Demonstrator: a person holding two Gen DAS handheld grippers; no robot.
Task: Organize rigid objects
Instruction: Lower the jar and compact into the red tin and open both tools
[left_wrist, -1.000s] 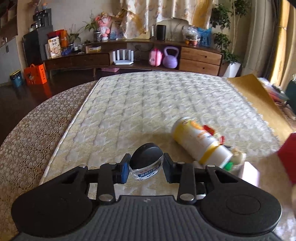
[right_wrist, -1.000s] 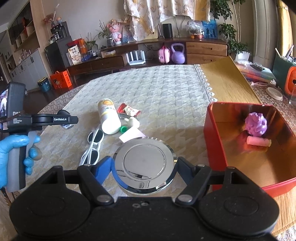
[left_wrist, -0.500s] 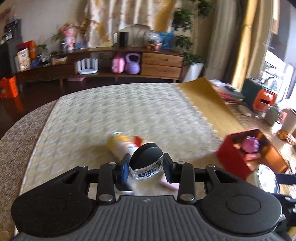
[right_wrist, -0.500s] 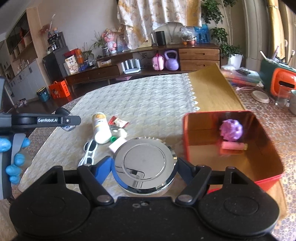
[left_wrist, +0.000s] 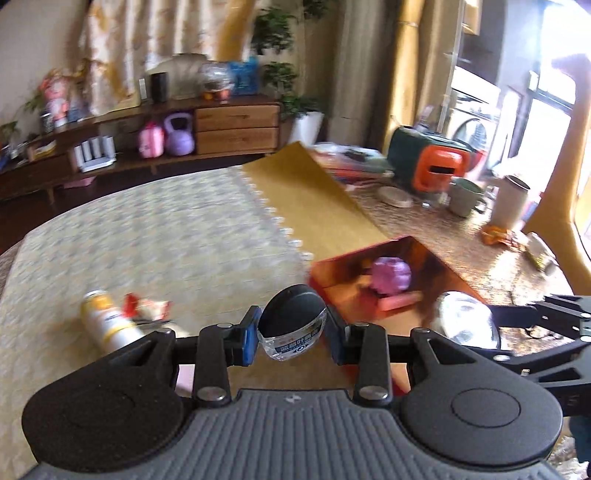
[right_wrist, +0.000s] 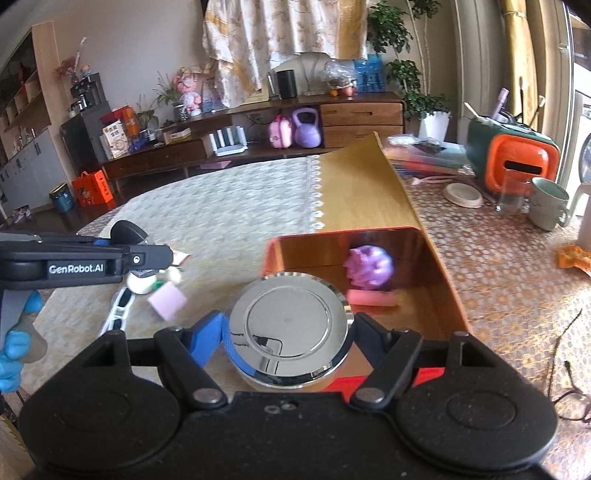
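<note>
Chrome-plated round metal tin (right_wrist: 290, 328) clamped in right gripper (right_wrist: 290, 332), above near edge of red rectangular box (right_wrist: 439, 258). Left gripper (left_wrist: 291, 334) clamps small clear jar with black lid (left_wrist: 291, 326), box at its 1 o'clock.

My left gripper (left_wrist: 291, 341) tilts downward, jaws clamped on a small jar. My right gripper (right_wrist: 290, 332) tilts downward, jaws wide, gripping a round tin.
</note>
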